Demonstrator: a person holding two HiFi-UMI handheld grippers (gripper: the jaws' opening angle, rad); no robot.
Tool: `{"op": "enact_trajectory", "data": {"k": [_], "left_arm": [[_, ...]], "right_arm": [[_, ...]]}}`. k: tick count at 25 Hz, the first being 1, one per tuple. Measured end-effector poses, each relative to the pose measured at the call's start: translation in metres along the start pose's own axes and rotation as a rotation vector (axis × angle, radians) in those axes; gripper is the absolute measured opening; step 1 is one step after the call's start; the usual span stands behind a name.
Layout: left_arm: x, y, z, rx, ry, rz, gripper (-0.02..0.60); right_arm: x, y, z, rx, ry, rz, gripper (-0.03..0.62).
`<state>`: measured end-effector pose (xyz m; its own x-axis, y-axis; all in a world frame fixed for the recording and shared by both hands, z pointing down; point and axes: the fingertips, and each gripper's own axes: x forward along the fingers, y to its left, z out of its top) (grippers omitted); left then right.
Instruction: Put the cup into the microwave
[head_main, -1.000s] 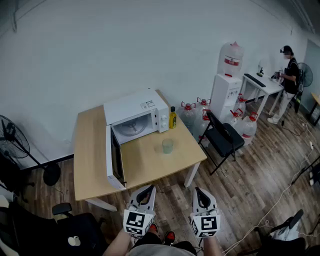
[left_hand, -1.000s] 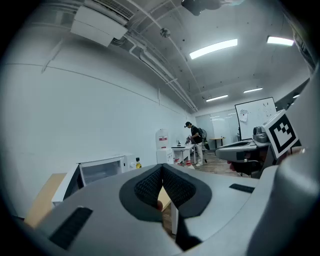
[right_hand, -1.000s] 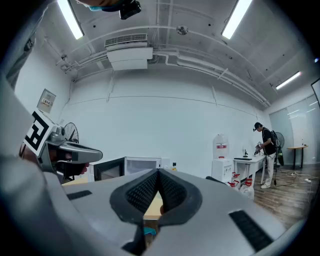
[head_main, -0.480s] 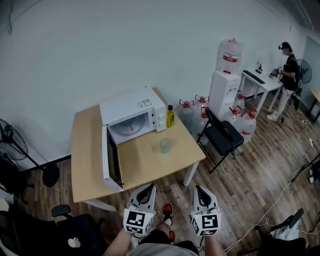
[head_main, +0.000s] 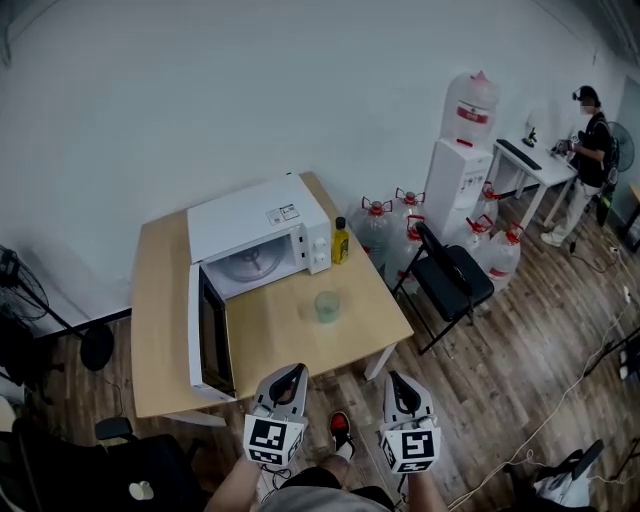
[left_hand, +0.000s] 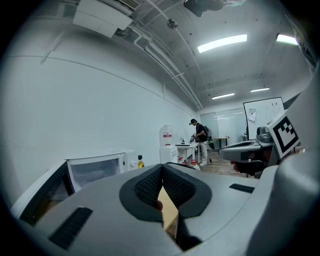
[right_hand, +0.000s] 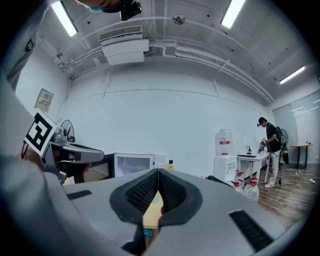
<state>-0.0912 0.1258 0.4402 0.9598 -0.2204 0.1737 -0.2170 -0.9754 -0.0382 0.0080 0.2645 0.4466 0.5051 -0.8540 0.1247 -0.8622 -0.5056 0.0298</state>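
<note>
Left claw (head_main: 292, 377): clenched, pads meeting at the tips, nothing between them. Right claw (head_main: 399, 384): likewise clenched, empty. Both are held short of the near edge of the tabletop (head_main: 160, 300), touching nothing. Cup (head_main: 327, 306) stands upright on the tabletop in front of the microwave (head_main: 255, 222); microwave door (head_main: 205, 340) swung open.

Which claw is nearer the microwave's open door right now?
Left. The left claw hangs in front of the table, just right of the open door. The right claw is farther right, beyond the left one. Both are shut and empty.
</note>
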Motion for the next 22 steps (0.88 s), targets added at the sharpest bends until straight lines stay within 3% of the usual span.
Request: {"op": "enact_trajectory", "data": {"k": [13, 22], "left_arm": [[0.100, 0.057, -0.009, -0.065, 0.068, 0.102, 0.023], [0.143, 0.107, -0.034, -0.111, 0.126, 0.211, 0.023]], "right_arm": [[0.133, -0.033, -0.006, 0.010, 0.050, 0.123, 0.017], [0.222, -0.025, -0.024, 0.012, 0.101, 0.257, 0.017]]}}
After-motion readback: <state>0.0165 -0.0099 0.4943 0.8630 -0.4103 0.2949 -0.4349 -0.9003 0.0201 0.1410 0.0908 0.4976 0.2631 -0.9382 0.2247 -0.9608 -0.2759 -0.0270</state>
